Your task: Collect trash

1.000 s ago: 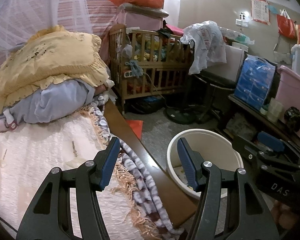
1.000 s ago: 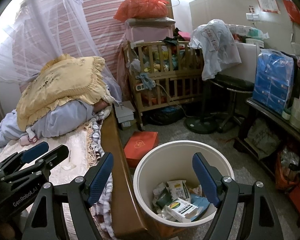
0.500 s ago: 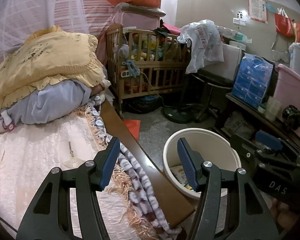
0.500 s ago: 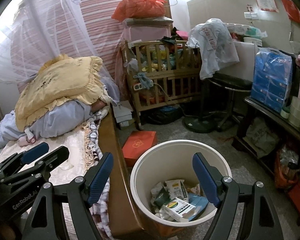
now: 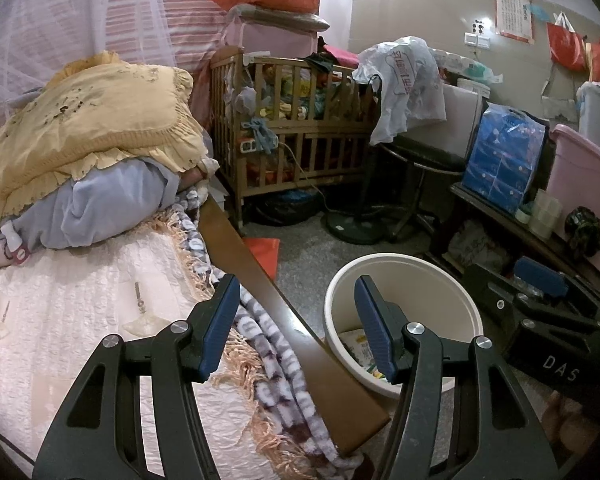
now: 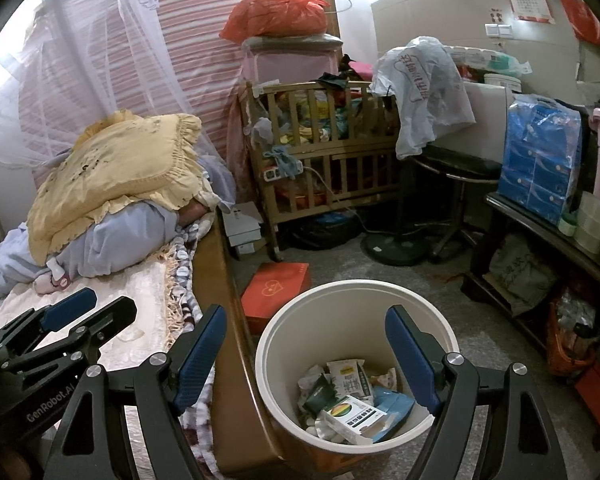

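Observation:
A cream waste bin [image 6: 356,292] stands on the floor beside the bed's wooden edge; it holds packets and a small white box [image 6: 354,420]. My right gripper [image 6: 306,356] hovers over the bin, open, nothing between its blue pads. The same bin [image 5: 404,268] shows at the right of the left wrist view. My left gripper [image 5: 296,320] is open and empty above the bed's corner, and it also appears at the lower left of the right wrist view as a black gripper [image 6: 66,320]. Two small whitish scraps [image 5: 142,322] lie on the bedspread.
A yellow pillow [image 5: 88,128] lies on bundled bedding. A wooden crib [image 5: 296,136] stands behind, a red box [image 6: 278,288] on the floor, a black stool [image 6: 456,172] and a low shelf [image 6: 540,224] with blue tissue packs to the right.
Both views shifted slightly; the bin sits a little lower and further left in frame. Both grippers keep the same opening, with nothing taken or released.

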A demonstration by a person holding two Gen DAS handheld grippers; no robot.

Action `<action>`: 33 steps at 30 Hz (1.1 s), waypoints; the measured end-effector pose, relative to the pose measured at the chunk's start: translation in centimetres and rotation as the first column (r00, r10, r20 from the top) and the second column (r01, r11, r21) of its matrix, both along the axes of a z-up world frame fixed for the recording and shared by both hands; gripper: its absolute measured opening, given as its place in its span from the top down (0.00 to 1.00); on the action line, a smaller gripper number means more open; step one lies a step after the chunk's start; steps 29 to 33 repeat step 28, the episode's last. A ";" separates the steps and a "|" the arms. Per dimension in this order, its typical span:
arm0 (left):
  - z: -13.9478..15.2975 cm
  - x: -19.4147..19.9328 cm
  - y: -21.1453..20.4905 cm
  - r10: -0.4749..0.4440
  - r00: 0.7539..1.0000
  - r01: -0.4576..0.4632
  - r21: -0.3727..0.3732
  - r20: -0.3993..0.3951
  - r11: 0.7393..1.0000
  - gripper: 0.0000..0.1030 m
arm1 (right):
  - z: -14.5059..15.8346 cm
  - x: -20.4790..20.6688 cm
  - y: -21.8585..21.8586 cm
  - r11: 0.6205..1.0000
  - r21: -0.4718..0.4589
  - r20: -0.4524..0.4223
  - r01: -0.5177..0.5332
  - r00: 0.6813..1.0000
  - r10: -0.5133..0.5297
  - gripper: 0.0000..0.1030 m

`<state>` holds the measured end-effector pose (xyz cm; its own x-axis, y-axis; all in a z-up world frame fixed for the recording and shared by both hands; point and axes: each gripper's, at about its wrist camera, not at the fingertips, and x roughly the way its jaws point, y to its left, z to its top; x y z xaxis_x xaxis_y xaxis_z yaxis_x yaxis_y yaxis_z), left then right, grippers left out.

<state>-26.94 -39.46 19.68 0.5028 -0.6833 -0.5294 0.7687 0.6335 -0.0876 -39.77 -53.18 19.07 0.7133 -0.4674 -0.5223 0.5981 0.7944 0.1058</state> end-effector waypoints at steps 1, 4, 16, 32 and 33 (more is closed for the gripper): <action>0.0 0.0 0.0 -0.001 1.000 0.001 0.000 -0.001 1.000 0.43 | 0.1 0.1 0.1 1.000 0.000 0.000 0.000 1.000 0.000 0.23; -0.1 -0.1 -0.1 -0.003 1.000 0.003 0.000 0.000 1.000 0.43 | 0.0 -0.1 -0.1 1.000 0.001 -0.002 0.000 1.000 0.000 0.23; -0.3 -0.1 -0.2 -0.009 1.000 0.009 0.003 -0.007 1.000 0.43 | 0.0 -0.4 -0.3 1.000 0.003 -0.003 0.000 1.000 0.000 0.23; -1.2 0.4 1.2 0.012 1.000 -0.012 -0.007 -0.019 1.000 0.43 | -0.5 0.5 0.5 1.000 -0.003 -0.028 -0.027 0.999 0.027 0.22; -1.2 0.4 1.2 0.012 1.000 -0.012 -0.007 -0.019 1.000 0.43 | -0.5 0.5 0.5 1.000 -0.003 -0.028 -0.027 0.999 0.027 0.22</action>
